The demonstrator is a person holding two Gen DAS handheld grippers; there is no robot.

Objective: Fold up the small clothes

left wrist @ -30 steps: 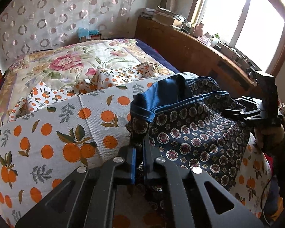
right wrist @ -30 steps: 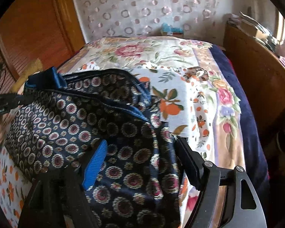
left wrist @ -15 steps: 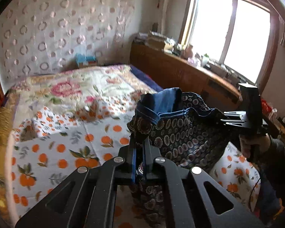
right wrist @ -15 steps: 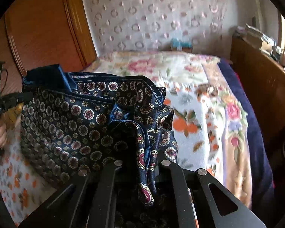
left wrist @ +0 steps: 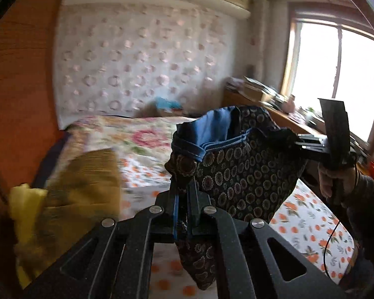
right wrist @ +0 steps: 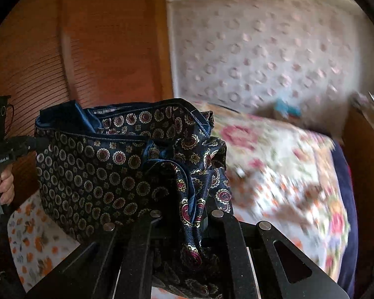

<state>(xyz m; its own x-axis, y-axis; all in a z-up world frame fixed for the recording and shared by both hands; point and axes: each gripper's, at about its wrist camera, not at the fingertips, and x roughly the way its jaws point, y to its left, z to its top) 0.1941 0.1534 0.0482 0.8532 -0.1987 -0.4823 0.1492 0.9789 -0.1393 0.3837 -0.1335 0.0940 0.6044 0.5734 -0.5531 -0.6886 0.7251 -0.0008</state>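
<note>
A dark navy garment (left wrist: 239,172) with small round medallion print and a blue waistband hangs in the air above the bed, stretched between both grippers. My left gripper (left wrist: 183,194) is shut on one side of its waistband. The right gripper (left wrist: 290,138) shows at the right of the left wrist view, clamped on the other side. In the right wrist view the garment (right wrist: 94,174) fills the middle, bunched where my right gripper (right wrist: 187,211) is shut on it, and the left gripper (right wrist: 37,143) holds its far edge.
The bed (left wrist: 147,139) lies below with a floral quilt and an orange-print sheet (left wrist: 309,216). A mustard-yellow cloth pile (left wrist: 69,194) sits at its left. A wooden wardrobe (right wrist: 87,49) stands left, a cluttered wooden shelf (left wrist: 269,97) runs under the window.
My right gripper closed on the garment's side. Both grippers then lifted it off the bed, and both views tilted up toward the wall.
</note>
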